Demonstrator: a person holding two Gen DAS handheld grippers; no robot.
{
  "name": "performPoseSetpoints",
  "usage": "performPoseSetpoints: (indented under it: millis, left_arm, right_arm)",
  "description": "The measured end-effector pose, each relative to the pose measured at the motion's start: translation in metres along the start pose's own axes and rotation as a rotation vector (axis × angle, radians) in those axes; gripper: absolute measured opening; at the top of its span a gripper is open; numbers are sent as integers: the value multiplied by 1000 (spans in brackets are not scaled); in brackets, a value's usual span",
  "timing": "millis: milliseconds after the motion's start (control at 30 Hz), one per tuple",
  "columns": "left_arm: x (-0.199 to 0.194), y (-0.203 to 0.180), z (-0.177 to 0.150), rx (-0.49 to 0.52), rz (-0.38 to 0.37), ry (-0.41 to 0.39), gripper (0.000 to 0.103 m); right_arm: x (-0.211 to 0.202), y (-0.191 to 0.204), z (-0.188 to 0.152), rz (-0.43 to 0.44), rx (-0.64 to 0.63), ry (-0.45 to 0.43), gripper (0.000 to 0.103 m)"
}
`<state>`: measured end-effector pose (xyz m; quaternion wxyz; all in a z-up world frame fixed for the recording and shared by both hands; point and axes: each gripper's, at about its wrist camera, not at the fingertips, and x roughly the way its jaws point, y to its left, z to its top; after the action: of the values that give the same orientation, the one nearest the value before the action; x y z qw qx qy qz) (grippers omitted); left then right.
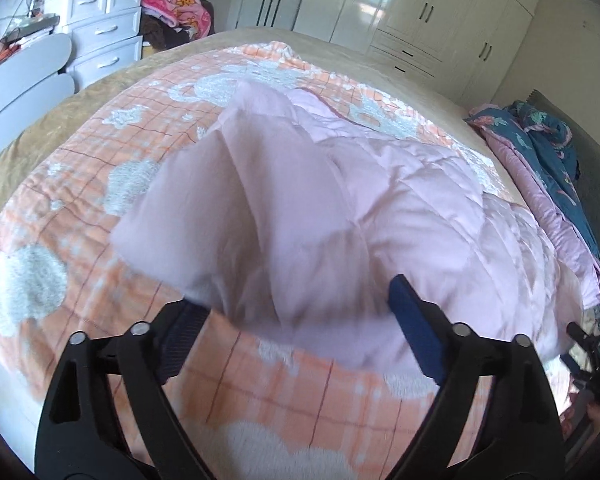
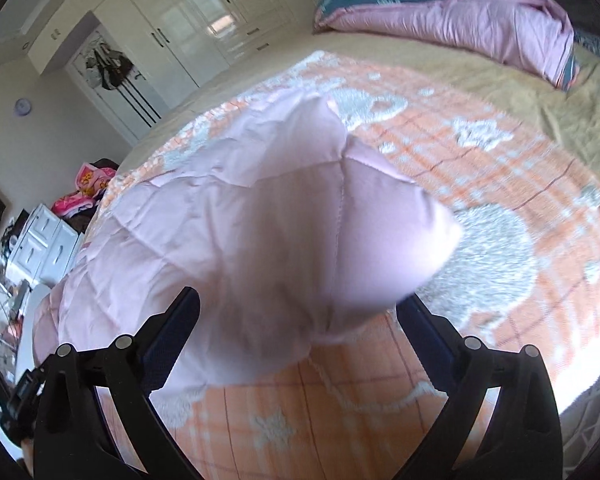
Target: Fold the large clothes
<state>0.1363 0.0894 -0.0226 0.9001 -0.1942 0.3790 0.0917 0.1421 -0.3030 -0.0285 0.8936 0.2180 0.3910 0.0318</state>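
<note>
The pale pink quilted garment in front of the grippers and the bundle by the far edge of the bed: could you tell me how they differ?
The pale pink quilted garment is plain pink; the bundle pairs pink with dark teal floral fabric. The garment lies on the orange checked blanket, between the open jaws of both grippers; the bundle sits on the tan sheet, away from them. Both are pink and padded.

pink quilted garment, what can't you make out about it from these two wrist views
- Pink quilted garment: type and full outline unclear; near corners motion-blurred in both views.
- Left wrist view: its right edge runs behind the left gripper finger.
- Right wrist view: its near-left part is hidden behind the right gripper.
- Underside against the orange blanket: hidden.
</note>
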Motion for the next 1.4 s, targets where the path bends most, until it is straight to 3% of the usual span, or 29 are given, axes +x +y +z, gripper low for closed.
performPoseSetpoints:
  millis: [200, 700, 1033, 1400]
  left_arm:
    - [-36, -4, -7, 43, -1, -58, 94]
    - [-110, -29, -25, 125, -70, -158, 94]
    - [-128, -44, -51, 190, -115, -173, 94]
    - [-113, -52, -85, 227, -116, -138, 94]
  right_arm:
    - [-45, 19, -7, 5, -120, -84, 99]
    - [-131, 76, -39, 84, -363, -214, 99]
    - [-149, 91, -75, 83, -475, -232, 99]
    - [-118, 83, -113, 38, -512, -178, 99]
